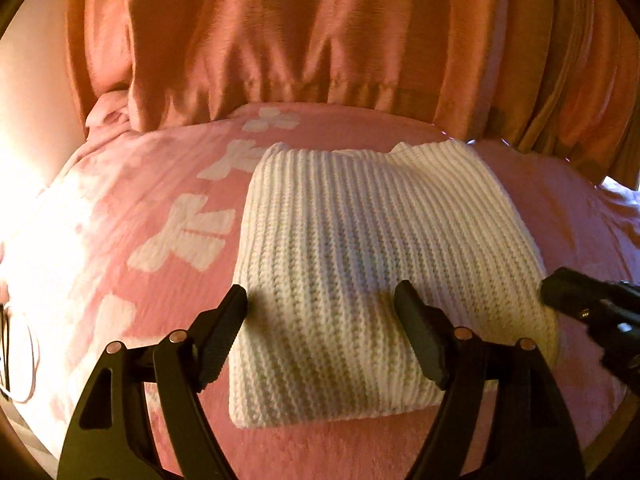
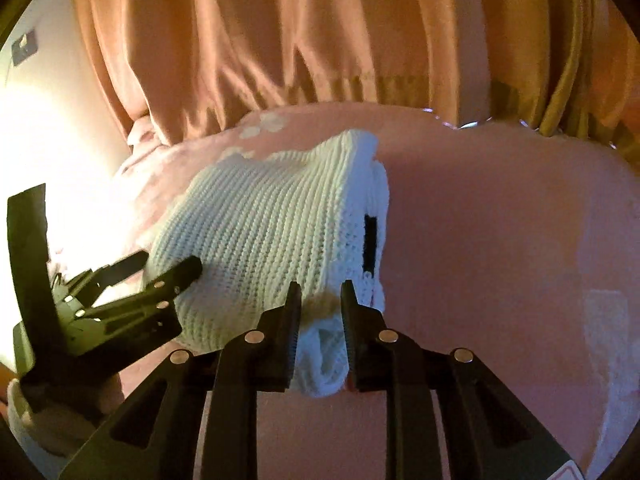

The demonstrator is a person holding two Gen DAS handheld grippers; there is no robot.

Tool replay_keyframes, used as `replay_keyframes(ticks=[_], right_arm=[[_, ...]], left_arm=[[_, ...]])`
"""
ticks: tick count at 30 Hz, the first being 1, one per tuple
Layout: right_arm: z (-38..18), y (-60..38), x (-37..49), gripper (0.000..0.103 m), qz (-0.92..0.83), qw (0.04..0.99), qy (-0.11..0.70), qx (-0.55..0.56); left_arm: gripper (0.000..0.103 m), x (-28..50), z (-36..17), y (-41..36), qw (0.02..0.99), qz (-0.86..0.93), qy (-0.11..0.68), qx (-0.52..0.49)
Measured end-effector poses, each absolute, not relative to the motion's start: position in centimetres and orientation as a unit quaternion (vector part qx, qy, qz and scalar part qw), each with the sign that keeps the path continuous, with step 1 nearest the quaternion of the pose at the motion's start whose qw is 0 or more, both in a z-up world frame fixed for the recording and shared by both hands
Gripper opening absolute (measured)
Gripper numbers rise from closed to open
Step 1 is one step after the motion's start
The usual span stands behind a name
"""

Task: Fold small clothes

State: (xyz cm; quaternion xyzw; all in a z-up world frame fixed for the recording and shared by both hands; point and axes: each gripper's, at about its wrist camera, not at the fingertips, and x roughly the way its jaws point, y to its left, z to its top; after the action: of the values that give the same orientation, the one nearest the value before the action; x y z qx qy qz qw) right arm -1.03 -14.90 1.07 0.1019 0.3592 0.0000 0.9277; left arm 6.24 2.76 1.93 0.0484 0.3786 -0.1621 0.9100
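Fold looks mostly done: white knit (image 1: pixel 360 264) lies as a compact rectangle on the pink bed (image 1: pixel 120 216), curtain (image 1: pixel 304 40) behind.

Left gripper (image 1: pixel 320 316) hovers over the knit's near-left corner w/ jaws wide, nothing pinched, pointing steeply down.

Right gripper (image 2: pixel 320 312) at the near-right corner, jaws narrow w/ a bunched fold of knit between them; pads seem to nip it, angled down likewise.

Next, prob: right tucks or drags that corner flat, then lets go; left presses to steady so the layers don't slide.
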Motion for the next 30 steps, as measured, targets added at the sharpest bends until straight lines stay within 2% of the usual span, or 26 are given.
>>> replay_keyframes(ticks=[2,7,11,13,18,22,30], right_arm=[[1.5,-14.9,-2.0,0.019,-0.012,0.932,0.35,0.098],[1.3,-14.7,-4.2,0.02,-0.038,0.935,0.343,0.075],[0.2,-14.8,-5.8,0.025,-0.056,0.932,0.353,0.064],[-0.3,-15.0,-6.4,0.03,-0.064,0.928,0.36,0.07],[-1.4,-15.2,-7.7,0.031,-0.075,0.923,0.37,0.072],[-2.1,-15.5,-8.5,0.041,-0.086,0.922,0.372,0.066],[-3.3,-15.8,-9.1,0.049,-0.099,0.919,0.374,0.077]], left_arm=[[0.081,5.9,2.0,3.1,0.911,-0.154,0.381,0.037],[0.083,3.9,2.5,4.0,0.921,-0.14,0.362,0.027],[0.088,1.8,2.2,4.9,0.925,-0.13,0.356,0.019],[0.092,0.6,1.9,5.1,0.928,-0.118,0.353,0.023],[0.092,-1.9,1.2,4.8,0.93,-0.122,0.346,0.025],[0.092,-3.6,0.5,3.8,0.931,-0.117,0.34,0.054],[0.096,-4.2,0.0,3.5,0.932,-0.089,0.346,0.051]])
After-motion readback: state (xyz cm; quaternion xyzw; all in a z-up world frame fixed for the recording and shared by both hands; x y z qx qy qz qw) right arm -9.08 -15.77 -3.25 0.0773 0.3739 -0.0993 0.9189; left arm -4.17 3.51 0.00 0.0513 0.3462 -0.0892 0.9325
